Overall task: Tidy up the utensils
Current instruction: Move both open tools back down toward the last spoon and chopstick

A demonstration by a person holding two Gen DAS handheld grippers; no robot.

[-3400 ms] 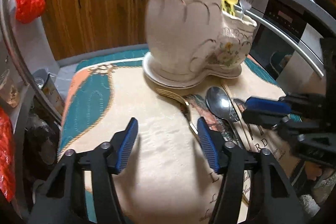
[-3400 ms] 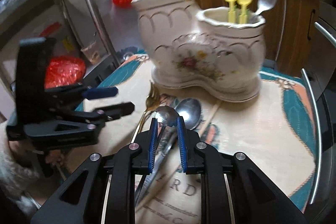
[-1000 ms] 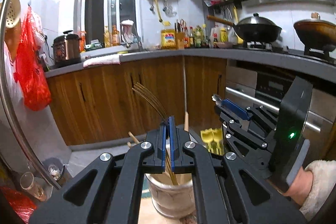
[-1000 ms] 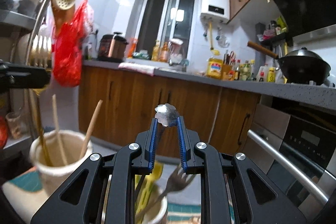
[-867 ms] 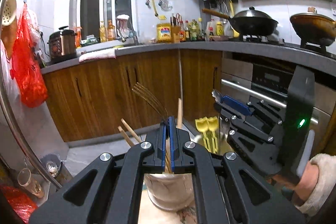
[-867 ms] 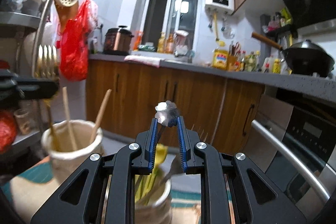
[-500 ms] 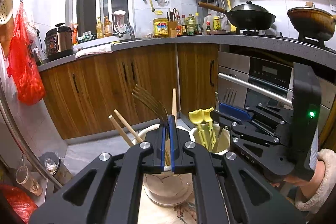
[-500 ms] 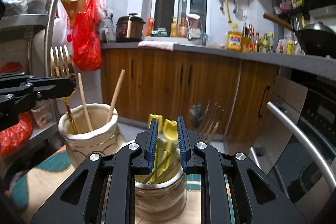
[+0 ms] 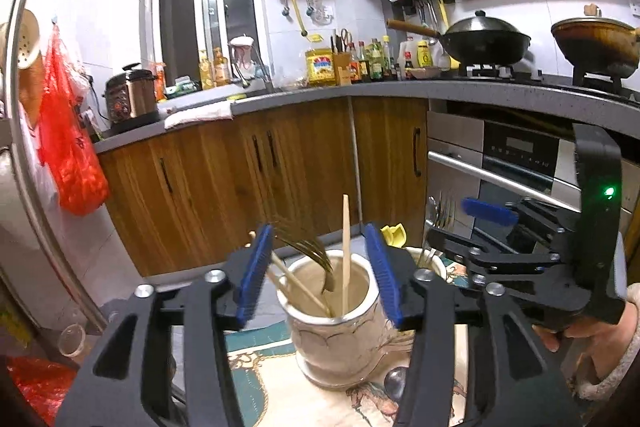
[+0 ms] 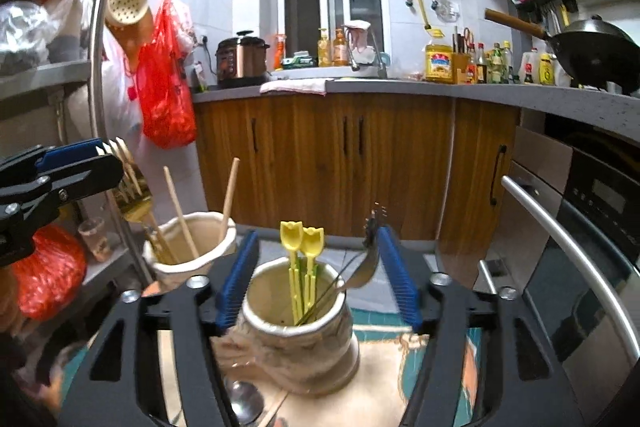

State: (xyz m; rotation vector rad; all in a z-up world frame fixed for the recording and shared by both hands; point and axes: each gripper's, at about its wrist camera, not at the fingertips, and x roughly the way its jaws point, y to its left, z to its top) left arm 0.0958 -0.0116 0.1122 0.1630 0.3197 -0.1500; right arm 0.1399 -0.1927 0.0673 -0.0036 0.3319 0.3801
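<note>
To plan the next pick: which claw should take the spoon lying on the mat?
Right, probably: the right claw, jaws opening and empty, faces the short pot where a spoon stands, and the mat spoon lies just below it.

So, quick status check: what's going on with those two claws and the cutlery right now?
Left gripper fingers opening, gold fork dropping into tall holder. Right gripper opening, spoon falling into short holder. Nothing blocking.

holder (image 9: 334,339): glazed ceramic | fork (image 9: 308,251): shiny gold metal | chopsticks (image 9: 345,247): matt wood
</note>
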